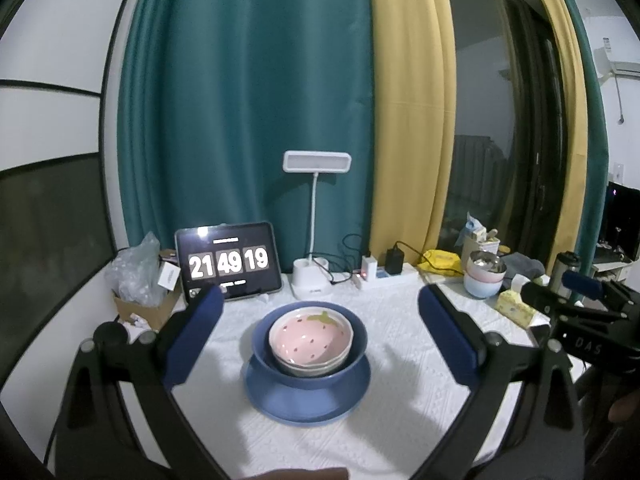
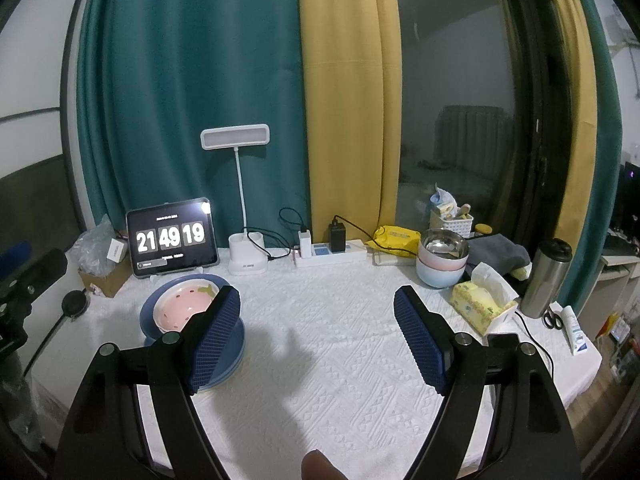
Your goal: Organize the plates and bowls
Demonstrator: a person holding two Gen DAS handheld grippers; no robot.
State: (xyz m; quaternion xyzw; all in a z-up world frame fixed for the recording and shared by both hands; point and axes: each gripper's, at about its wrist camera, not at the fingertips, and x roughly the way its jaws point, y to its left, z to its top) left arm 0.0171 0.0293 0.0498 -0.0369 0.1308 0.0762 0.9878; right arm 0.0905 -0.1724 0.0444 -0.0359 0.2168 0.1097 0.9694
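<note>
A pink strawberry-pattern bowl point(image 1: 311, 336) sits nested in white bowls inside a blue bowl point(image 1: 360, 344), all on a blue plate point(image 1: 308, 404) in the middle of the white tablecloth. My left gripper point(image 1: 320, 320) stands open, its blue pads either side of the stack and clear of it. The right wrist view has the same stack, pink bowl point(image 2: 186, 307) and blue plate point(image 2: 232, 354), at the left, partly behind the left finger. My right gripper point(image 2: 318, 322) is open over bare cloth, nothing between its pads. A second stack of pastel bowls point(image 2: 442, 258) with a steel bowl on top stands back right.
Along the back edge stand a tablet clock point(image 2: 173, 238), a white desk lamp point(image 2: 247, 258), a power strip point(image 2: 332, 256) and a yellow packet point(image 2: 394, 238). A tissue box point(image 2: 482, 300), steel flask point(image 2: 544, 278) and scissors lie at the right. A cardboard box point(image 1: 144, 304) sits back left.
</note>
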